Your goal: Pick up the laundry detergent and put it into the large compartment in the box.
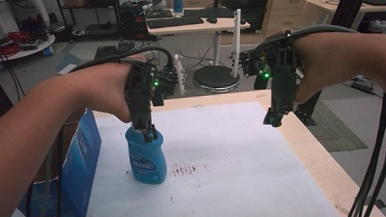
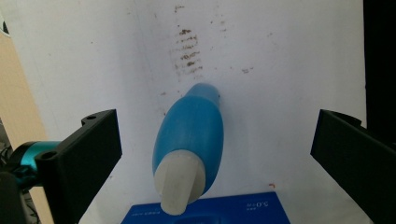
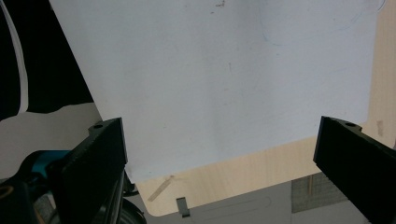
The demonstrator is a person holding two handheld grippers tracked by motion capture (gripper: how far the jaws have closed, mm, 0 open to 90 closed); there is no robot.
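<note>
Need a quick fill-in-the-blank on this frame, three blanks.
1. The left gripper hangs over the ____ plastic bottle with its jaws wide apart.
2. The bottle stands ____ on the white sheet.
3. The blue cardboard box sits at the sheet's ____ edge.
4. The right gripper holds ____.

Missing words: blue; upright; left; nothing

The white sheet (image 1: 233, 156) lay bare right of the blue bottle (image 1: 146, 158), giving open passage there. The blue carton (image 1: 79, 164) stood just beside the bottle's left, narrowing that side. The left gripper (image 2: 210, 154) straddled the bottle's cap (image 2: 180, 184) with gaps on both sides.
</note>
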